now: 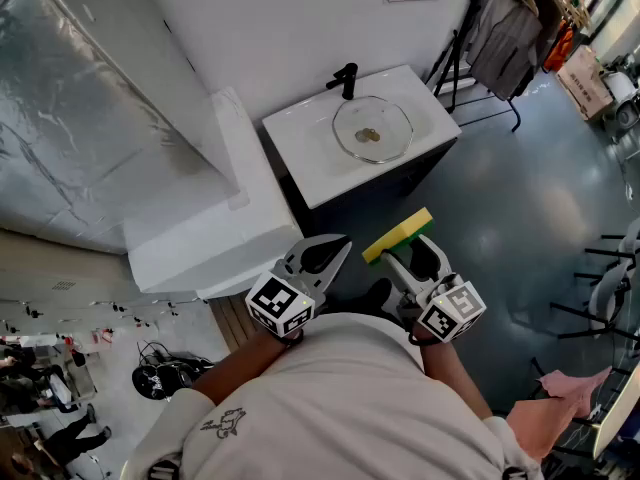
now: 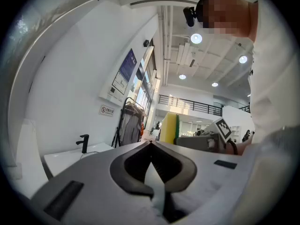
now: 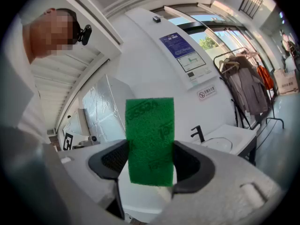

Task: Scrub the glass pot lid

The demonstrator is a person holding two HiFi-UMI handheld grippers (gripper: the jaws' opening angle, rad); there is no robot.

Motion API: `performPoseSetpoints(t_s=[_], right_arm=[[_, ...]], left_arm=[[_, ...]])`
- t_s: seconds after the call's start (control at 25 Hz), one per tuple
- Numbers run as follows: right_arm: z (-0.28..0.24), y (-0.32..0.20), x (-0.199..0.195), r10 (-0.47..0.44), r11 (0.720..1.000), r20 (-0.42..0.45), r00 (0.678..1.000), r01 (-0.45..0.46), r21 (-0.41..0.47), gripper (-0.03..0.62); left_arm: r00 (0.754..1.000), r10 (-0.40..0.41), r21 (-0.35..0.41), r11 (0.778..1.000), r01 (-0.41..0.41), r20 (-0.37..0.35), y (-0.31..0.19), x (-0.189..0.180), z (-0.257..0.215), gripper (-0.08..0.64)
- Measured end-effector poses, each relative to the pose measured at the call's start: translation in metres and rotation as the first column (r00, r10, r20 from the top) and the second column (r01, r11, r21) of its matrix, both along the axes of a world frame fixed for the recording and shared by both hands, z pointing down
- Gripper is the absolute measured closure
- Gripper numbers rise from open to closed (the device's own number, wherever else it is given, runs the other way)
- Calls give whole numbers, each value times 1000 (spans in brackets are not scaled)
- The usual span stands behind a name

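The round clear glass pot lid is seen lying in the basin of the white rectangular sink, just in front of the black faucet. It lies well apart from the yellow and green rectangular scrubbing sponge, which is held up nearer the person, away from the sink.

One lid, one sponge, one sink, one faucet and two grippers can be counted.

The basin holds the lid alone. A small brownish spot is seen at the lid's centre, and what it is cannot be told.

The right gripper is clamped on the sponge, its green face turned to the right gripper view and its top standing past the jaw tips. The left gripper is closed tip to tip, with nothing held between its jaws.
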State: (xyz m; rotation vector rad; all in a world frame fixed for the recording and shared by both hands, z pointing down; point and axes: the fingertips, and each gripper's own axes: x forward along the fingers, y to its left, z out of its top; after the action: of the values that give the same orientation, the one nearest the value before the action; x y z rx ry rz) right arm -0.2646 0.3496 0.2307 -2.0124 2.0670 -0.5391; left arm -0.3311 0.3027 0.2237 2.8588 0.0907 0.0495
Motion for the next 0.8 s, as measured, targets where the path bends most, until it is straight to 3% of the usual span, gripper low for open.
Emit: performPoseSetpoints(t_s=[0.44,0.8], right_arm=[[0,-1,5,2,1000,-9,1000,-2,2,299],[-2,7,40,12,1000,-4,1000,-11,28,299]], left_arm=[[1000,2,4,1000,-2,-3,-2,7,-1,561],[1000,3,10,1000,-3,16,4,42,2,561]])
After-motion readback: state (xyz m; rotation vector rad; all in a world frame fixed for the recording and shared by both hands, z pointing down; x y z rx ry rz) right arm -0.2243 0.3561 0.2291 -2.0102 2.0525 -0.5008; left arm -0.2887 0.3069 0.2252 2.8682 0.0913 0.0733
